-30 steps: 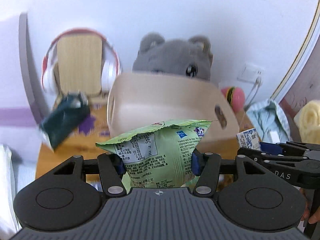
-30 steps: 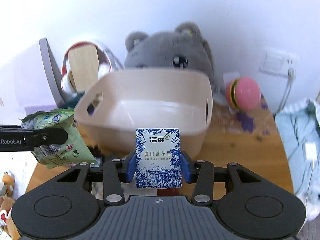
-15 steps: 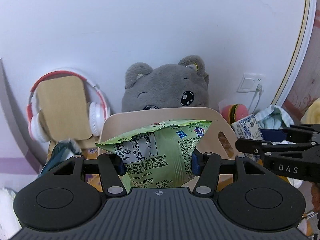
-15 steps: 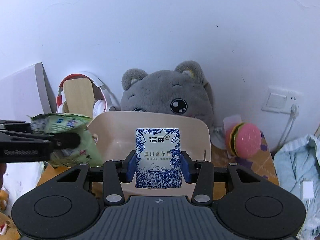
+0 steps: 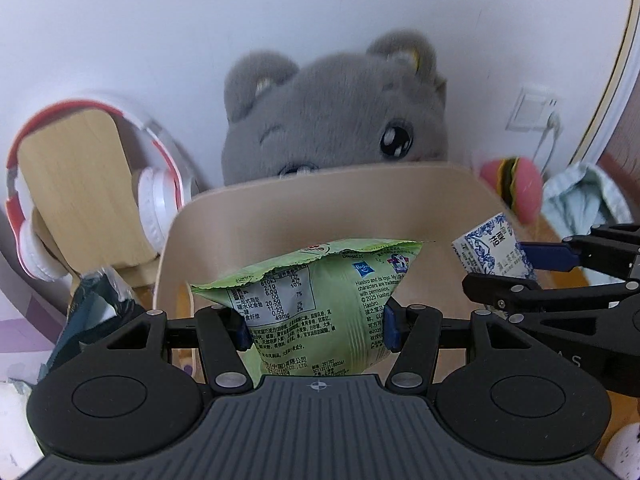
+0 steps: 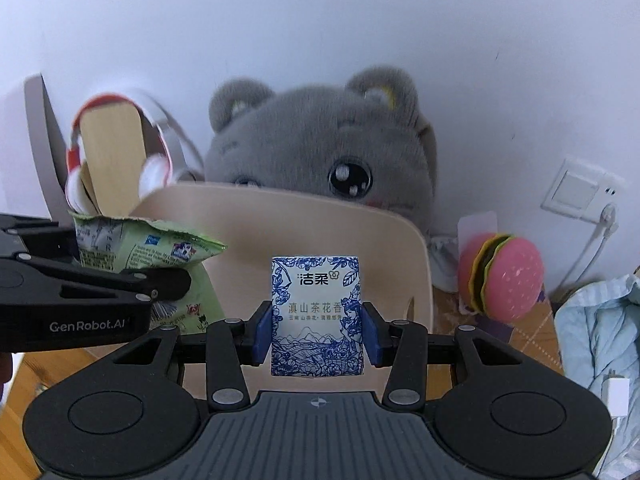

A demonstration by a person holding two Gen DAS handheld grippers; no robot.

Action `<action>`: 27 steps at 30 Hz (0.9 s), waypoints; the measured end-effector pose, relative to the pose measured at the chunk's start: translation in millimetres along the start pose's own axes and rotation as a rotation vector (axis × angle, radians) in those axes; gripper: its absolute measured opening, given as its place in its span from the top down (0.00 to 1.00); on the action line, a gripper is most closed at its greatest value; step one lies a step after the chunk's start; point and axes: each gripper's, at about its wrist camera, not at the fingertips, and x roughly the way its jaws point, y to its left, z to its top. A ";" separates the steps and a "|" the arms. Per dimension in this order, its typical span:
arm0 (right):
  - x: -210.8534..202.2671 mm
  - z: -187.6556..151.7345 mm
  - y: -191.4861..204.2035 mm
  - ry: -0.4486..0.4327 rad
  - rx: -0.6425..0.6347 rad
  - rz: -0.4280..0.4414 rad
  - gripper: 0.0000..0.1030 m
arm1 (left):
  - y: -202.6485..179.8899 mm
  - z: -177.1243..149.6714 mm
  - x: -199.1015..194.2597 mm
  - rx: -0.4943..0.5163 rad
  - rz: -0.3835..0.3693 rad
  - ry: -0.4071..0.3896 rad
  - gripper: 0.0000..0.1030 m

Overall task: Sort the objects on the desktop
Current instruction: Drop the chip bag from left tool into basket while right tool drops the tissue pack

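My left gripper (image 5: 314,330) is shut on a green snack bag (image 5: 316,300), held upright over the beige plastic bin (image 5: 320,204). My right gripper (image 6: 316,338) is shut on a blue-and-white tissue pack (image 6: 316,312), also in front of the bin (image 6: 320,224). In the left wrist view the tissue pack (image 5: 492,254) and the right gripper (image 5: 532,268) show at the right, over the bin's right side. In the right wrist view the snack bag (image 6: 148,248) and the left gripper (image 6: 132,280) show at the left, by the bin's left rim.
A grey plush toy (image 6: 320,152) sits behind the bin against the white wall. Red-and-white headphones (image 5: 156,196) hang on a wooden stand (image 5: 76,188) at the left. A pink burger toy (image 6: 504,276) and light blue cloth (image 6: 596,328) lie at the right. A dark bag (image 5: 92,312) lies left of the bin.
Both grippers moved toward the bin with their loads; the bin and the plush toy now look larger and closer. The tissue pack came in beside the snack bag.
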 end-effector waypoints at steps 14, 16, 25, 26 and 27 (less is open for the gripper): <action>41.8 -7.7 6.7 0.174 -0.063 -0.057 0.59 | 3.9 -18.8 39.8 0.046 0.045 0.160 0.42; 42.5 -9.5 7.2 0.176 -0.071 -0.060 0.59 | 5.9 -19.9 39.0 0.042 0.036 0.161 0.42; 29.9 -11.7 5.3 0.150 -0.089 -0.053 0.22 | 7.9 -18.1 19.5 0.035 0.037 0.102 0.30; 26.5 -10.5 4.2 0.141 -0.086 -0.047 0.21 | 8.3 -17.2 16.5 0.036 0.035 0.097 0.30; 22.6 -9.2 3.3 0.135 -0.085 -0.038 0.18 | 9.5 -16.9 12.3 0.035 0.030 0.092 0.29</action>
